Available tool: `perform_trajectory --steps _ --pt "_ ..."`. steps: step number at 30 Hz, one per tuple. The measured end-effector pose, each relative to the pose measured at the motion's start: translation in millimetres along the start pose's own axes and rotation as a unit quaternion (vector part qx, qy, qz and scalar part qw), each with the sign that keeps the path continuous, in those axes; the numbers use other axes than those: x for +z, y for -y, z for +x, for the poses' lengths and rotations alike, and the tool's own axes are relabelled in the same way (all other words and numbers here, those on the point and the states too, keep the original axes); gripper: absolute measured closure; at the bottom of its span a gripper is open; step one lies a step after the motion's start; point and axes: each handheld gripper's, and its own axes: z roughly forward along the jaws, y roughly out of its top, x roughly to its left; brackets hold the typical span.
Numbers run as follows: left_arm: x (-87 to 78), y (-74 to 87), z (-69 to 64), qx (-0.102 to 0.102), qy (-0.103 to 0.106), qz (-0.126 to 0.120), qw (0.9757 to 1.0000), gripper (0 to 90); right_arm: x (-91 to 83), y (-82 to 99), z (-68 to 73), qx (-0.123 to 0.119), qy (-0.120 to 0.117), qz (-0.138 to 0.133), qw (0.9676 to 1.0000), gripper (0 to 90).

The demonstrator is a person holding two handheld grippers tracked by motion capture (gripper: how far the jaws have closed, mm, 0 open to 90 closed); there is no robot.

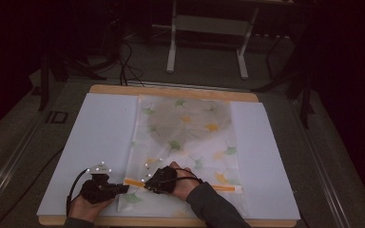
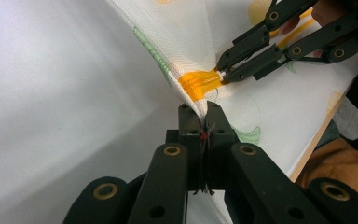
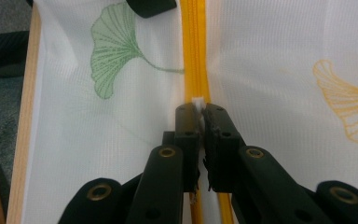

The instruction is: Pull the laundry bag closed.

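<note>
A white mesh bag (image 1: 185, 137) printed with green and yellow ginkgo leaves lies flat on the table, its orange zipper (image 1: 218, 187) running across the near end. My left gripper (image 1: 124, 188) is shut on a fold of the bag's fabric (image 2: 186, 56) just beside the zipper's end (image 2: 198, 84); in the left gripper view its jaws (image 2: 204, 112) pinch the cloth tight. My right gripper (image 1: 147, 185) sits right of it, shut on the small white zipper pull (image 3: 197, 101) on the orange zipper (image 3: 193, 46). The right gripper (image 2: 223, 71) also appears in the left gripper view.
The bag rests on a white sheet (image 1: 100, 137) covering a wooden board (image 1: 171, 90). The board's near edge (image 1: 171, 222) lies just under my hands. A white metal stand (image 1: 206, 38) and cables are on the dark floor beyond.
</note>
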Motion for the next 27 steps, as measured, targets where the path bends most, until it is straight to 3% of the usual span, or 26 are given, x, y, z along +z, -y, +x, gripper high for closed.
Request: perform_trajectory --steps 27 --pt "-2.4 0.2 0.1 0.001 0.002 -0.004 1.0000 88.4 -12.2 14.5 1.6 -0.001 0.011 0.017 0.9998 84.9"
